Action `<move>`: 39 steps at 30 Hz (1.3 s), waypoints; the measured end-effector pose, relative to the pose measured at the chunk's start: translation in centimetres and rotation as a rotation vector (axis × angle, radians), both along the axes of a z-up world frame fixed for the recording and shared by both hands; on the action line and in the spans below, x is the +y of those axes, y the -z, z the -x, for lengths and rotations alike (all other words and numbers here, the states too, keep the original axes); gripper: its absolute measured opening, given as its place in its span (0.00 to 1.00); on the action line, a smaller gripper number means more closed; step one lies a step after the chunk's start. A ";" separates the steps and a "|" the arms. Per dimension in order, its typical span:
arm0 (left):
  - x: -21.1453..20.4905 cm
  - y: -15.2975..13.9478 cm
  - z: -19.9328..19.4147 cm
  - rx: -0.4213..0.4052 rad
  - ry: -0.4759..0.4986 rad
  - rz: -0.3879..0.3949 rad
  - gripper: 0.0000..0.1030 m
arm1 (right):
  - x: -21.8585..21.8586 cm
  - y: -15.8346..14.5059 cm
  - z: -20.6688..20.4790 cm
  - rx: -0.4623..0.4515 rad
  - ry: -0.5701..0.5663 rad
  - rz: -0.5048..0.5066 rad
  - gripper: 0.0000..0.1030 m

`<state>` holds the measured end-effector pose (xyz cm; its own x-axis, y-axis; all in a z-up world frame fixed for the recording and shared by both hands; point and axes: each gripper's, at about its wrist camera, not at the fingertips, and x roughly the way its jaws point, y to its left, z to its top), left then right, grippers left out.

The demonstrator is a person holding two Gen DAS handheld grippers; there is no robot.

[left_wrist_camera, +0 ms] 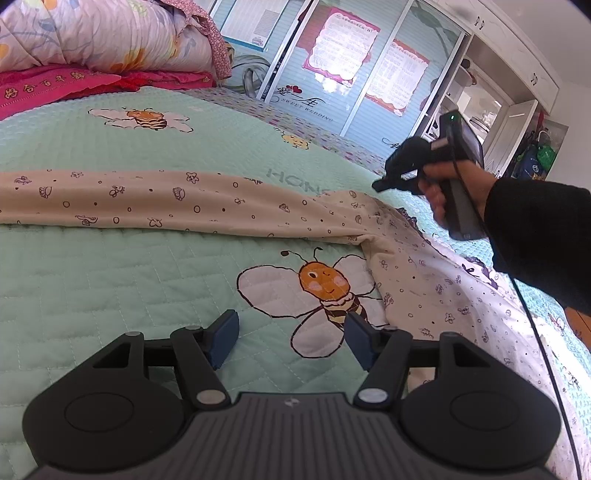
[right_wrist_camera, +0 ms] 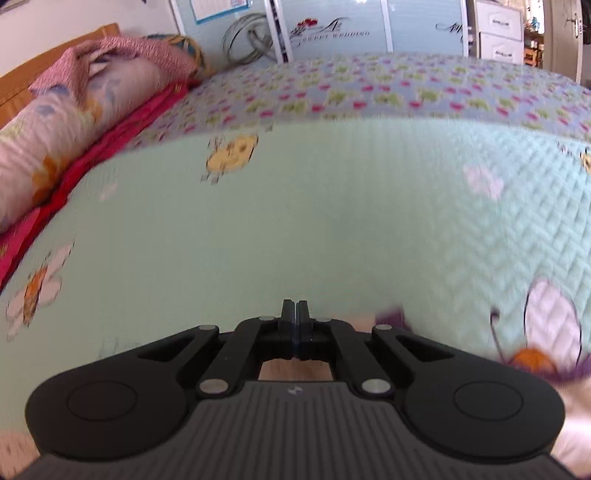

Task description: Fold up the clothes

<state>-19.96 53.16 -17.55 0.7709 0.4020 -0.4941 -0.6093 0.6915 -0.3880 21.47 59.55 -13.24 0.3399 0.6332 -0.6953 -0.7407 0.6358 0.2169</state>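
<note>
- Left gripper (left_wrist_camera: 291, 339): blue pads spread wide, nothing between them, hovering low over the green quilted bedspread (left_wrist_camera: 110, 280) just above a printed bee.
- Right gripper (right_wrist_camera: 296, 325): fingers pressed flat together in its own view, no cloth visible between the tips. That view is motion-blurred. From the left wrist view it is held up in a hand (left_wrist_camera: 443, 188) with a dark sleeve (left_wrist_camera: 539, 236), just above the garment's near end.
- Garment (left_wrist_camera: 192, 199): cream cloth with a small floral print, lying as a long, narrow, fairly flat band across the bedspread. At its right end it widens and bunches, then runs down toward the bed's near edge.
- Cannot tell what kind of garment it is, nor how many layers lie in the band.
- Progress, as a judgement: the narrow band could be a lengthwise fold already laid, or simply a leg or sleeve spread out. The pictures do not settle which.
- No compact, squared bundle is visible, so the fold looks unfinished. The bunched right end needs smoothing.
- Background: rolled floral bedding (left_wrist_camera: 110, 33) on a red cloth (left_wrist_camera: 55, 85) at the far side.
</note>
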 end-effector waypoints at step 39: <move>0.0 0.2 -0.1 -0.001 0.004 -0.003 0.67 | -22.3 -3.2 -5.5 -0.333 0.082 0.357 0.45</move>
<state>-19.83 53.17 -17.76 0.7730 0.4001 -0.4924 -0.6061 0.6951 -0.3867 26.96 37.22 -10.02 0.6190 0.3376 -0.7091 -0.6775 0.6863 -0.2646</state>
